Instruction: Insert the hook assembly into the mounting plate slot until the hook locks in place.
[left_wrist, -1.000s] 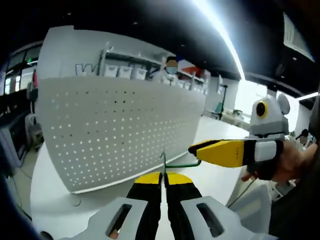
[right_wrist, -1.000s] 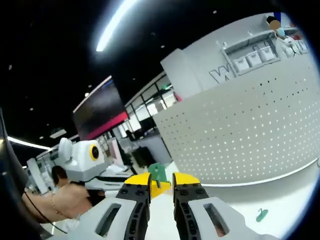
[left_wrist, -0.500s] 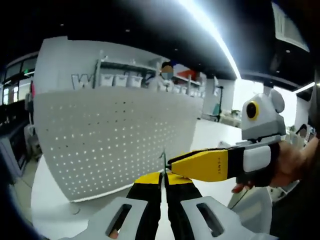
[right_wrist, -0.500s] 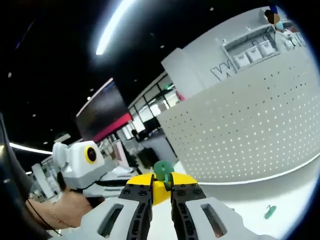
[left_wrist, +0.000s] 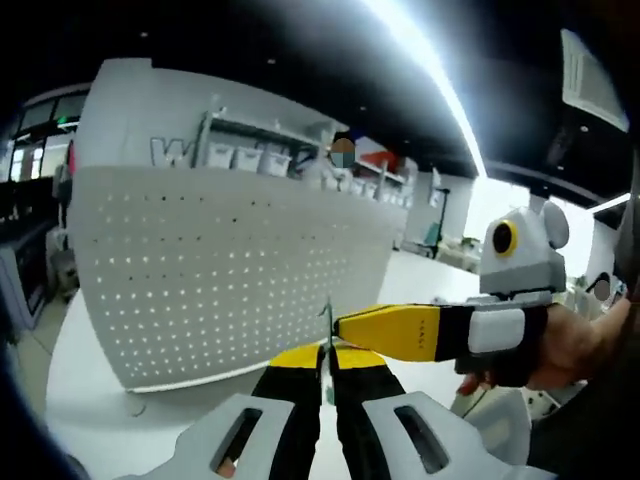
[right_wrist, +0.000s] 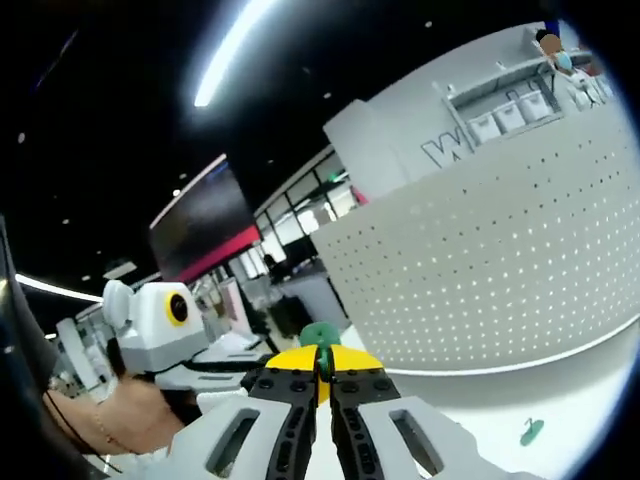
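- Looking along the left gripper (left_wrist: 325, 352) in the left gripper view, its jaws stand pressed together on a thin metal hook (left_wrist: 326, 322), whose upright wire rises just above the yellow tips; a pinch this tight probably keeps the slim wire from twisting while the other piece is fitted to it.
- Coming in from the right of that view, the right gripper (left_wrist: 345, 325) lies roughly level, its yellow tip touching or just beside the wire, carried by a person's hand (left_wrist: 580, 340); I judge the two parts are being brought together here, ahead of the board.
- Behind them stands the white perforated mounting plate (left_wrist: 230, 270), upright on the white worktop (left_wrist: 90, 400) and well apart from both grippers, so the insertion itself is not yet begun.
- Turning to the right gripper view, the right gripper (right_wrist: 322, 372) has its jaws closed to a bare slit on a small green piece (right_wrist: 320, 335), which pokes out above the tips; whether it is already seated on the wire cannot be told.
- The left gripper's white body (right_wrist: 165, 320) sits to the left, the hand below it.
- The mounting plate (right_wrist: 490, 270) rises at the right, and another small green piece (right_wrist: 531, 432) lies loose on the worktop (right_wrist: 570, 390) near its foot.
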